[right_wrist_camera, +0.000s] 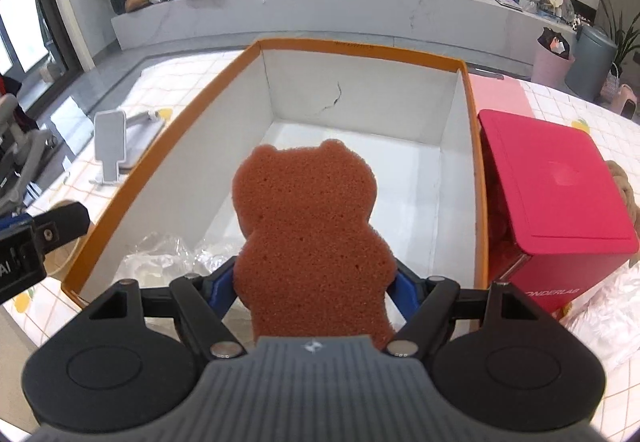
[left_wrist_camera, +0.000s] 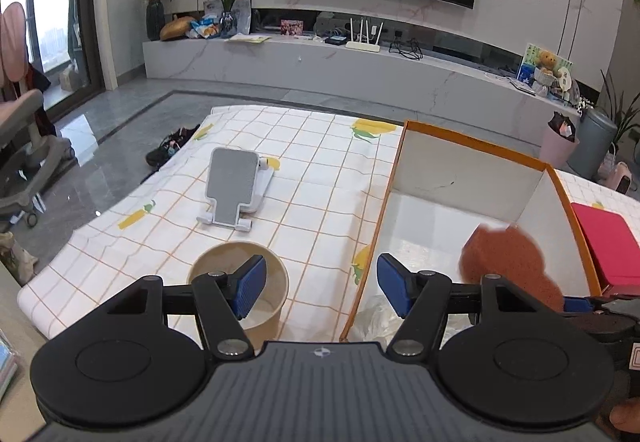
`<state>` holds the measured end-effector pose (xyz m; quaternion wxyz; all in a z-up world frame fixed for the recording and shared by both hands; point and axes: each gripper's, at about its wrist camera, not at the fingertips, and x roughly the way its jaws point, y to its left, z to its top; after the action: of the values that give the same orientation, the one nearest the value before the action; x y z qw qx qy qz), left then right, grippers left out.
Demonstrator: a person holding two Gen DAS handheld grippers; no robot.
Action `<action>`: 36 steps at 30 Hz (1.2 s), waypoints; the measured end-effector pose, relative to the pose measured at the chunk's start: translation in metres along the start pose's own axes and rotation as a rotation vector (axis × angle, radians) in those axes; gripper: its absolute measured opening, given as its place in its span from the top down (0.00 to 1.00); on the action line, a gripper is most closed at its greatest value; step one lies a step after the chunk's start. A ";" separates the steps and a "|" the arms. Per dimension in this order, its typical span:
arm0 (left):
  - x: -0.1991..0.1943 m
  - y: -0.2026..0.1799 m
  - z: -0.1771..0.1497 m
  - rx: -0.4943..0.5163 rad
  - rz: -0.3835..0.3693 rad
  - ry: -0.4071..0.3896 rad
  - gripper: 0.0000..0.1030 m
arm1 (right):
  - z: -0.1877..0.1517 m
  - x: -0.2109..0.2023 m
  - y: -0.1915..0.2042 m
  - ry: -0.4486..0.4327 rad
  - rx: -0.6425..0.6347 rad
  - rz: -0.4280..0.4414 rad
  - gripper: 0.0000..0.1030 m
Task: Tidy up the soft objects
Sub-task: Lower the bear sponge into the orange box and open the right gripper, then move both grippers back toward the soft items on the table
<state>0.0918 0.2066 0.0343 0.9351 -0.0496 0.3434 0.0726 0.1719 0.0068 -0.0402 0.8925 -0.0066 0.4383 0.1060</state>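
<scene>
My right gripper [right_wrist_camera: 314, 282] is shut on a brown bear-shaped sponge [right_wrist_camera: 308, 234] and holds it above the near part of the orange-rimmed white box [right_wrist_camera: 360, 50]. The sponge also shows in the left wrist view [left_wrist_camera: 504, 262], over the box [left_wrist_camera: 472, 142]. My left gripper [left_wrist_camera: 322, 286] is open and empty, above the box's left rim and a brown paper cup [left_wrist_camera: 240, 282]. Crumpled clear plastic [right_wrist_camera: 168, 254] lies in the box's near left corner.
A grey phone stand [left_wrist_camera: 236, 190] sits on the checked tablecloth [left_wrist_camera: 312, 170] left of the box. A pink-red box [right_wrist_camera: 552, 202] stands right of the white box, with clear plastic [right_wrist_camera: 604, 314] beside it. The table edge and floor lie to the left.
</scene>
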 end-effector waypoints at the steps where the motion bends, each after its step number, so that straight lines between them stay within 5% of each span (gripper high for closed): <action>1: 0.000 0.000 0.000 0.000 -0.002 -0.001 0.27 | 0.000 0.000 0.001 0.004 -0.003 0.000 0.21; 16: -0.012 -0.004 0.005 -0.011 -0.008 -0.026 0.27 | -0.007 -0.028 0.009 -0.025 -0.081 0.038 0.10; 31: -0.061 -0.038 0.025 0.000 -0.018 -0.160 0.27 | -0.006 -0.116 -0.023 -0.170 -0.101 0.010 0.09; 36: -0.080 -0.058 0.026 -0.032 -0.122 -0.182 0.25 | -0.011 -0.156 -0.055 -0.244 -0.115 -0.024 0.06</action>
<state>0.0583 0.1455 0.1084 0.9642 -0.0787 0.2520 0.0252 0.0814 -0.0768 0.0709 0.9385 -0.0499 0.3197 0.1203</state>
